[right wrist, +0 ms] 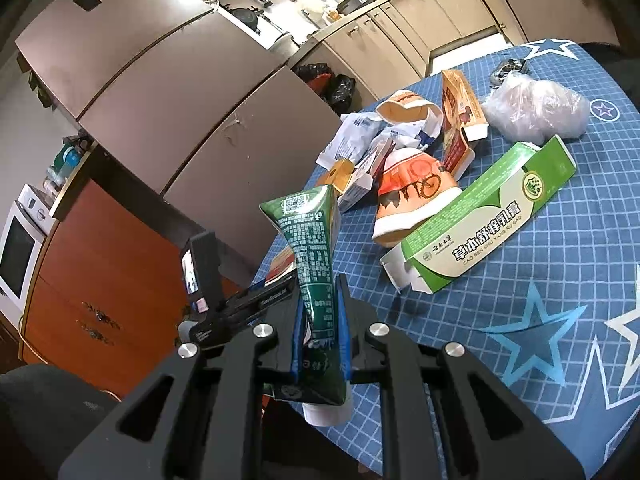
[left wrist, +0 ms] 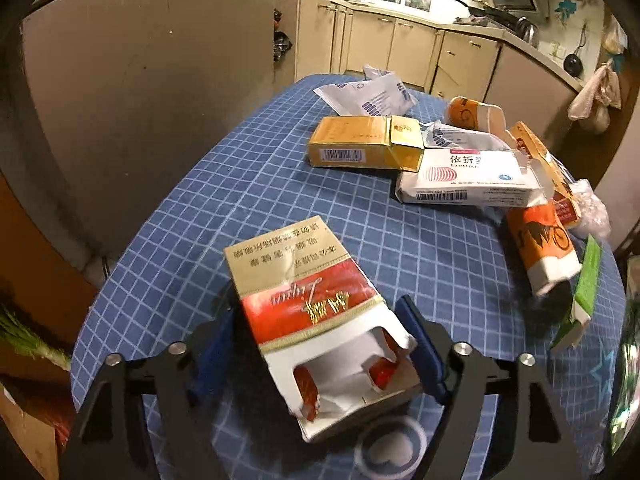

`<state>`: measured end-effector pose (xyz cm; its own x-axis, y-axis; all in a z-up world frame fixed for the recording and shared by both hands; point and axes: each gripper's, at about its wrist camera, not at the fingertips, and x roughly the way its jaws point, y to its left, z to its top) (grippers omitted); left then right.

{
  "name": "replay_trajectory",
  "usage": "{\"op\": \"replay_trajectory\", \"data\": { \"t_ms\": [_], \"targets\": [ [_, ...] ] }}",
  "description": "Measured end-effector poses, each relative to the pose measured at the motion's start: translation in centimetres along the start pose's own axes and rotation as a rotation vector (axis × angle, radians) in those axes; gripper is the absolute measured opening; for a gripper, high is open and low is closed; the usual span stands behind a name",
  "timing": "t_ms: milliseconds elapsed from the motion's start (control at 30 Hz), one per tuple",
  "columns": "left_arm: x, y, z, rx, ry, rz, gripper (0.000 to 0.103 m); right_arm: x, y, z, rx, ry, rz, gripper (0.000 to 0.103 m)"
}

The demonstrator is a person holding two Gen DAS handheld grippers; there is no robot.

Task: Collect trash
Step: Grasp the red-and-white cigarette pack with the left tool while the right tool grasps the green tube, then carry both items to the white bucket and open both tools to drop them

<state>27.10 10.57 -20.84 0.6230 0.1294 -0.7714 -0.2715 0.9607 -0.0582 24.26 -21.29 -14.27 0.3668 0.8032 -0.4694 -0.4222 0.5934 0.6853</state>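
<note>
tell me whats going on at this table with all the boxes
A person with a gripper in each hand is clearing trash off a blue checked tablecloth. The right gripper is shut on a green tube, held off the table. The left gripper has its fingers either side of a torn red and gold cigarette pack; whether they press on it is unclear. A yellow box, a white medicine box, paper cups and a green carton are not yet collected.

both wrist views look down close across the blue checked tablecloth [left wrist: 280, 168], sharing it.
</note>
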Motion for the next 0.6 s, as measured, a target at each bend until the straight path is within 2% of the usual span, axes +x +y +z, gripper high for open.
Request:
{"op": "replay_trajectory", "data": {
  "t_ms": [100,233,367,600],
  "targets": [
    [-0.9,0.5,-0.6,0.01,-0.003,-0.011,0.068,-0.1,-0.2,-0.1,0.003,-0.008,-0.015,0.013],
    [-2.5,0.3,-1.5,0.043,-0.021,-0.017,0.065,-0.7,-0.2,-0.3,0.008,-0.025,-0.045,0.013],
    [-4.9,-0.9,-1.9,0.1,-0.085,-0.018,0.063,-1.4,0.3,-0.5,-0.004,-0.049,-0.099,0.013],
    [-9.5,-5.3,-1.6,0.214,-0.212,-0.098,0.061,-3.7,1.3,-1.4,-0.022,-0.105,-0.186,0.013]
  ]
}}
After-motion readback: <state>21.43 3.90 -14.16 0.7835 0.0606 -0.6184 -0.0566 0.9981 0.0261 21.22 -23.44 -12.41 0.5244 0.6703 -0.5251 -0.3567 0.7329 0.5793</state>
